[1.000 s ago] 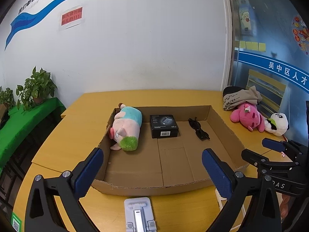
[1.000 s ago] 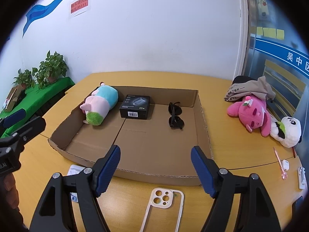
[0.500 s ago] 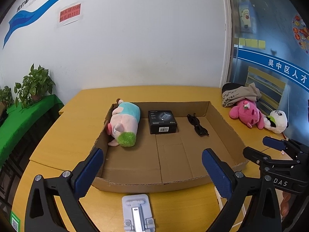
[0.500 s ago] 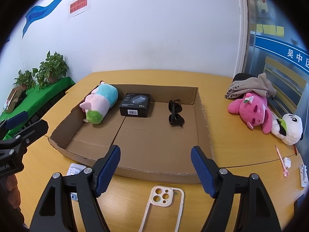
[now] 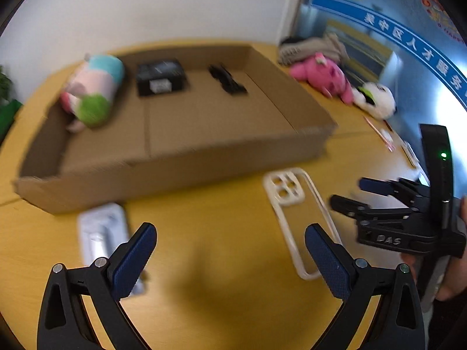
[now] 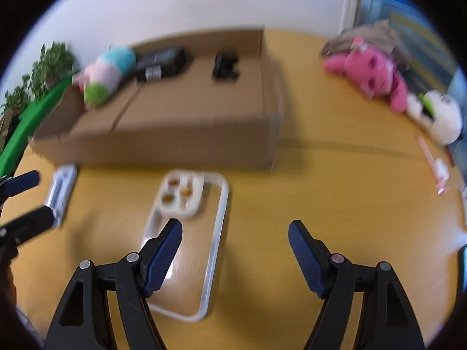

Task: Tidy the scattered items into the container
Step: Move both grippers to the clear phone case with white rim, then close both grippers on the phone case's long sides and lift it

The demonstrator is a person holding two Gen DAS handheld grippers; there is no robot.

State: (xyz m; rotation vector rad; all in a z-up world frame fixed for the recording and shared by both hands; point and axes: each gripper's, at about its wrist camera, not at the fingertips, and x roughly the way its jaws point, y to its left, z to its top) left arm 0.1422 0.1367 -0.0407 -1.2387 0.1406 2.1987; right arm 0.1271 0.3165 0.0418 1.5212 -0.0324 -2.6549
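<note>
A shallow cardboard box lies on the yellow table. It holds a pastel plush, a black box and dark sunglasses. In front of it lie a clear phone case and a white phone stand. My left gripper is open and empty above the table between the stand and the case. My right gripper is open and empty, its left finger over the case. Both views are blurred.
A pink plush, a panda plush and a grey garment lie at the right. A pink pen and small white items lie near the right edge. Green plants stand at the far left.
Both grippers have dropped and tilted down toward the table in front of the box. The phone case and stand now fill the foreground. The jaws have stayed open.
</note>
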